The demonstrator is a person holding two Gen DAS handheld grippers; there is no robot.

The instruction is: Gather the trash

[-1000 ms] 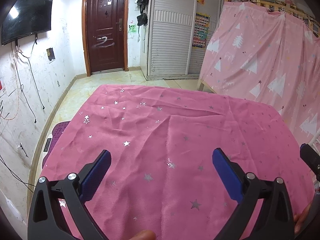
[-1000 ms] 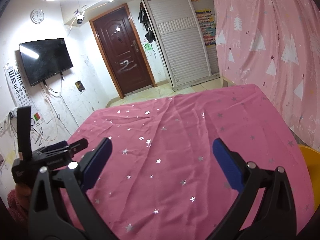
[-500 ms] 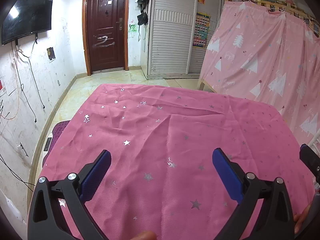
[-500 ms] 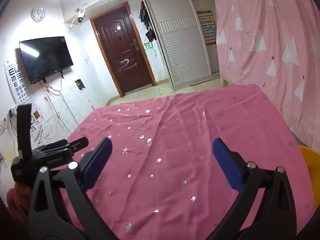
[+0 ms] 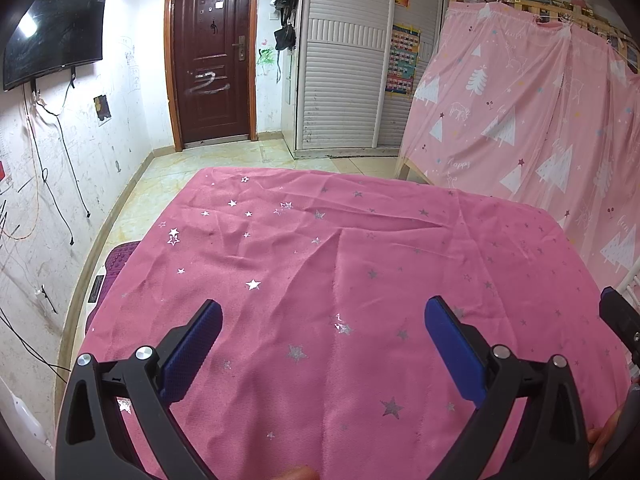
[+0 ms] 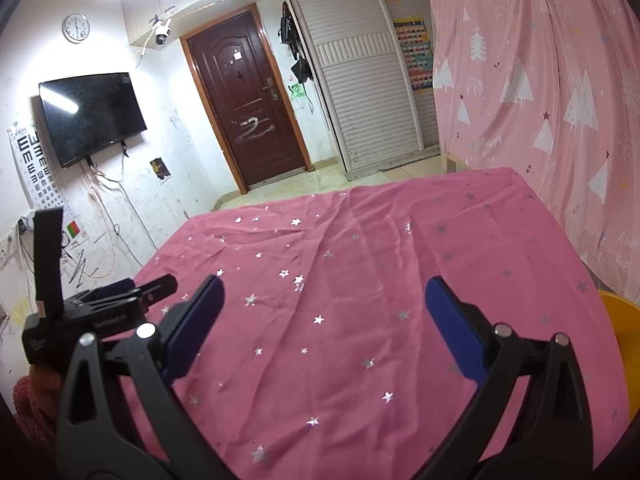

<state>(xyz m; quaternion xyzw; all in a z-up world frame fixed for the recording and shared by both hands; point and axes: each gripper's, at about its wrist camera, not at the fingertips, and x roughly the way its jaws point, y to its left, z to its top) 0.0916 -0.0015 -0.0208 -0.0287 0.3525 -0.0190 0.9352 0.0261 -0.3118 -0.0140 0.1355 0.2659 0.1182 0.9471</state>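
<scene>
I operate 2 units. The left hand-held gripper (image 5: 320,340) hangs above the bench (image 5: 540,216) with its jaws spread wide and nothing between the blue pads (image 5: 192,350). The right hand-held gripper (image 6: 322,320) is in the same condition: jaws wide, empty, above the pink star cloth (image 6: 360,280) that covers the bench.

Location of the task's thing: no trash shows in either wrist view. The cloth surface is bare apart from creases and printed stars. A yellow object (image 6: 624,344) sits just beside the bench's right edge in the right view; I cannot tell whether it is a bin.

Handling, as a judgement only, since no item is visible:
1. I expect household trash to be light and soft or crushable, such as paper or wrappers.
2. I would take such an item across its bulkiest part, with both pads meeting on the item rather than on the cloth.
3. The cloth is loose and wrinkled. A low pinch risks catching a fold and dragging the cover.
4. Thin film may slip on the pads; I would close fully before lifting.
</scene>
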